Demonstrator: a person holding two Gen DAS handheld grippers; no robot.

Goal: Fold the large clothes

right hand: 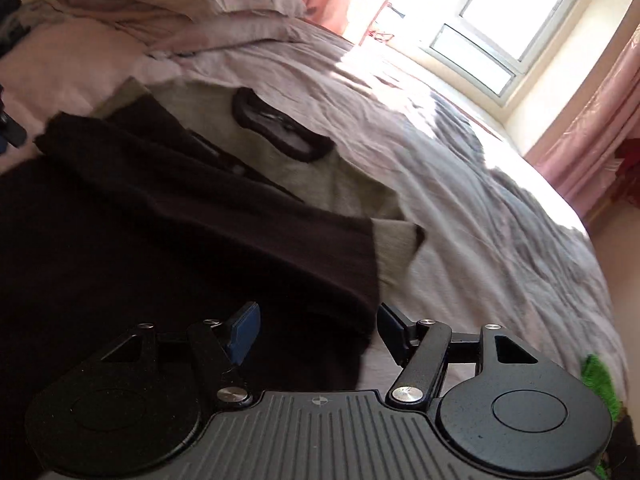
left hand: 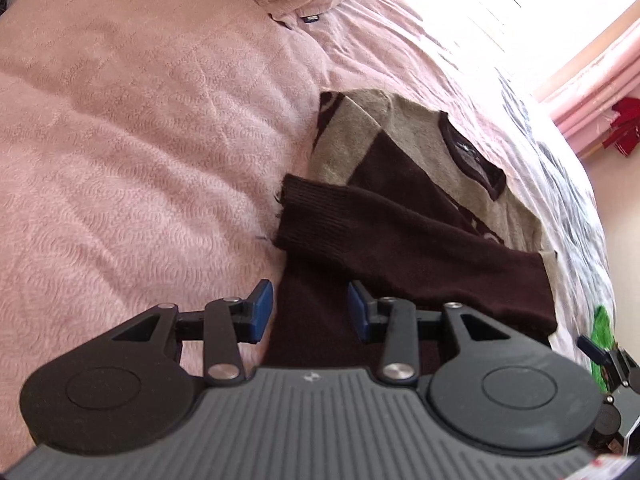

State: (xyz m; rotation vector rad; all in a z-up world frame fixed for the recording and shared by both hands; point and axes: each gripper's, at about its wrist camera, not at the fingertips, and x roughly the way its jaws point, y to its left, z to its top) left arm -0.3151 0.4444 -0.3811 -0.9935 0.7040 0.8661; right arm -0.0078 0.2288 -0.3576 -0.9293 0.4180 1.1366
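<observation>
Blue pads are seen on both tools, and neither pair is pressed on anything. The left gripper is held partly parted above the dark lower body of the sweater; cloth lies below the gap, but no fold is pinched between the pads. The right gripper is spread wide over the sweater's right-hand edge, with brown knit under one pad and bare bedding under the other, and nothing is clasped.

Outward from the tools, the sweater is laid flat on the bed, neck opening pointed towards the pillows. One brown sleeve has been laid across the chest, its ribbed cuff brought close to the garment's left edge, presumably so that the width is narrowed before the length is folded. The beige upper panel is left showing above it.

Both tools appear to be placed at the hem end because the next fold is judged to be the hem brought up towards the collar; a corner would need to be taken on each side. Beyond the bed, a bright window and pink curtains are visible.
</observation>
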